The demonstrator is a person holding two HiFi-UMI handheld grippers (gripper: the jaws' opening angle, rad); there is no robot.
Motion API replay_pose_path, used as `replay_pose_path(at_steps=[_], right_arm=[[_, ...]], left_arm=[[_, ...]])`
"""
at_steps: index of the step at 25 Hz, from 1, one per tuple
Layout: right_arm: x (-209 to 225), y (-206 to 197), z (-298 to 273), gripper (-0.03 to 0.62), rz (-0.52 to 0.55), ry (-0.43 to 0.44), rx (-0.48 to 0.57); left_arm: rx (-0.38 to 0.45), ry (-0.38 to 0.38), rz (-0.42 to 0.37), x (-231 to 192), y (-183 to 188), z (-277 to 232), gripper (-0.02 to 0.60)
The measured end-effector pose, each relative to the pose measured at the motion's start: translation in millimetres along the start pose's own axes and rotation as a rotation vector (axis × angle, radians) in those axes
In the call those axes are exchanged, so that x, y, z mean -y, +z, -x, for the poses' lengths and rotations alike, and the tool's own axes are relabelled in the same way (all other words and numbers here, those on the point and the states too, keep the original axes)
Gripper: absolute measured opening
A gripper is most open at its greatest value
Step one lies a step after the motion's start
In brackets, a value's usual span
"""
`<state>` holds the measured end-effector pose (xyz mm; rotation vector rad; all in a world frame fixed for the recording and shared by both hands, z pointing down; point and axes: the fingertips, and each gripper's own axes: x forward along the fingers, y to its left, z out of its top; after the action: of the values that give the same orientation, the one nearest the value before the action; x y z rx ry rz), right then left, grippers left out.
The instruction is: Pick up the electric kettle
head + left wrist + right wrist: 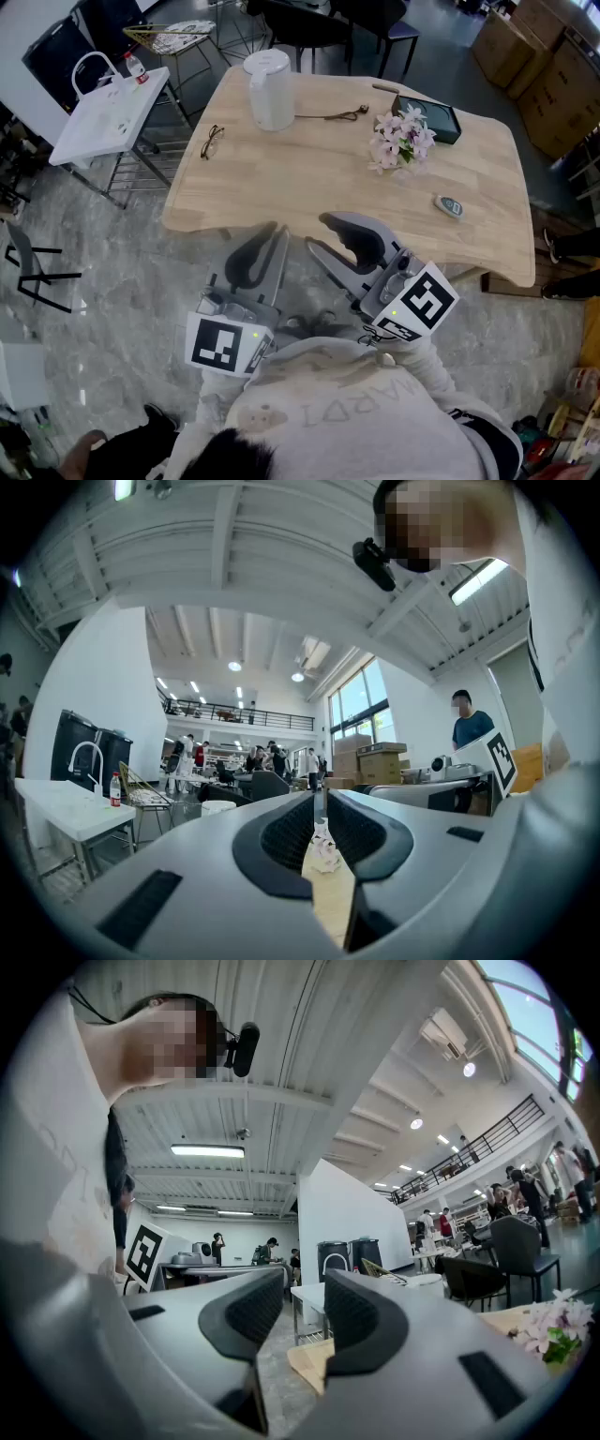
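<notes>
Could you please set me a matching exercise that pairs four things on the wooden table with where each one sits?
Things:
1. electric kettle
2. glasses
3. flowers
4. small grey gadget

Places:
a. alone, towards the table's right edge
b. flat by the left edge
c. upright at the far side
d. just in front of the dark box

Pairs: 1-c, 2-b, 3-d, 4-a

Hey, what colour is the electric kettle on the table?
White, body and lid alike. The head view shows the electric kettle best.
</notes>
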<state>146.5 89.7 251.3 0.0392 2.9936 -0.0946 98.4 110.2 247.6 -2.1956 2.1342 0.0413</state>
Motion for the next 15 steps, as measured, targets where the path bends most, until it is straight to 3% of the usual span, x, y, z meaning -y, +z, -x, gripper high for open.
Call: replay_pose_path(at_steps=[15], right_arm=[[-11.5, -4.5, -18.7, 0.134, 0.005, -0.006, -0.013]], left_arm=[[0.003, -0.005, 0.013, -17.6, -1.9, 11.6, 0.0]])
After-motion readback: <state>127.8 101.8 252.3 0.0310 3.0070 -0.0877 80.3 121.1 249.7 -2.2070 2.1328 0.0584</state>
